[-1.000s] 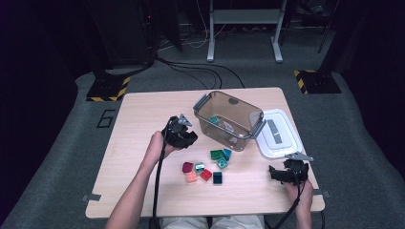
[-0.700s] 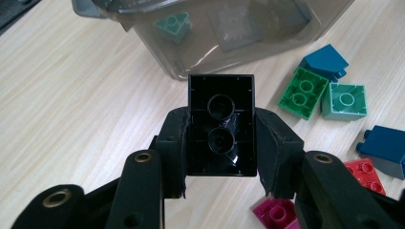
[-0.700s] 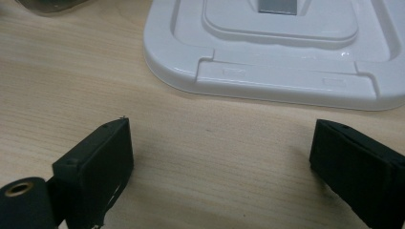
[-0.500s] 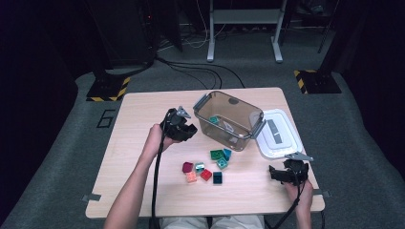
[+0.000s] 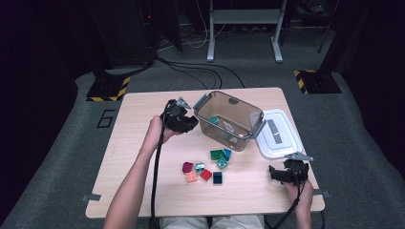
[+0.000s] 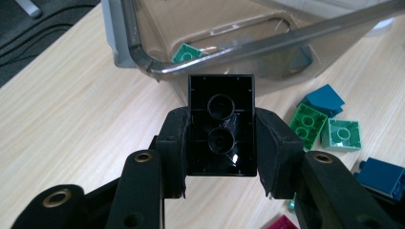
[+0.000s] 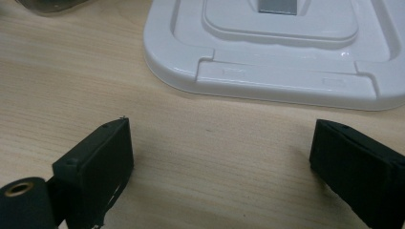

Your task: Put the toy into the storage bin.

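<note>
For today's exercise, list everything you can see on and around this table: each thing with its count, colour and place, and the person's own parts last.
table: one, light wood, centre of the high view
bin: one, clear smoky plastic, open, at the table's far middle
blocks in the bin: at least one, teal-green; the rest are too dim to count
lid: one, white, flat on the table right of the bin
loose blocks: about eight, green, teal, blue, red, orange, maroon, near the table's middle
black block: one, clamped in the left gripper
left gripper: black, beside the bin's near corner
right gripper: black, jaws wide apart, before the lid
</note>
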Tool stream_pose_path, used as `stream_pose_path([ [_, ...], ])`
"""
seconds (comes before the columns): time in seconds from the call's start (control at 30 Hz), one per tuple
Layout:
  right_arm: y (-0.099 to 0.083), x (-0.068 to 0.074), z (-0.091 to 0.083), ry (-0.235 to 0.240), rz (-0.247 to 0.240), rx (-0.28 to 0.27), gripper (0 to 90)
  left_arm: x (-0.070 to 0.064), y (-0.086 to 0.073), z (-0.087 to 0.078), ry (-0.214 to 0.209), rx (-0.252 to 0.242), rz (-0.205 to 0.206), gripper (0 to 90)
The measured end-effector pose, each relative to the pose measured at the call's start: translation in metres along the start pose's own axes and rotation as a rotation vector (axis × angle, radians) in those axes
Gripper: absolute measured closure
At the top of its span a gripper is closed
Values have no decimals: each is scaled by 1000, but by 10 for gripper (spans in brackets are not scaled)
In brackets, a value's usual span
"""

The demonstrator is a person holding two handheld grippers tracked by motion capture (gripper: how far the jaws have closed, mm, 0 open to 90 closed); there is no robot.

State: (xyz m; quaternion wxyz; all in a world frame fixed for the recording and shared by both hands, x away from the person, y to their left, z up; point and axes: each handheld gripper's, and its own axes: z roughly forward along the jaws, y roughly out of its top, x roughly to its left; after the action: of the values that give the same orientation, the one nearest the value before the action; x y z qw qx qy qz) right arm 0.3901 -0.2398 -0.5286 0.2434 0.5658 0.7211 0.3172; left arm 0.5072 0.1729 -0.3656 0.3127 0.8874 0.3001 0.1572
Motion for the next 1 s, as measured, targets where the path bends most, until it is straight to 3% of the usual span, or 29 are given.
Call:
stream_pose_path([
  [0.47,0,0,0,0,0,0,71,8,29,-3,26,-24,9,587],
  [1.0,0,0,0,0,1,0,71,14,56,6,45,-27,-1,587],
])
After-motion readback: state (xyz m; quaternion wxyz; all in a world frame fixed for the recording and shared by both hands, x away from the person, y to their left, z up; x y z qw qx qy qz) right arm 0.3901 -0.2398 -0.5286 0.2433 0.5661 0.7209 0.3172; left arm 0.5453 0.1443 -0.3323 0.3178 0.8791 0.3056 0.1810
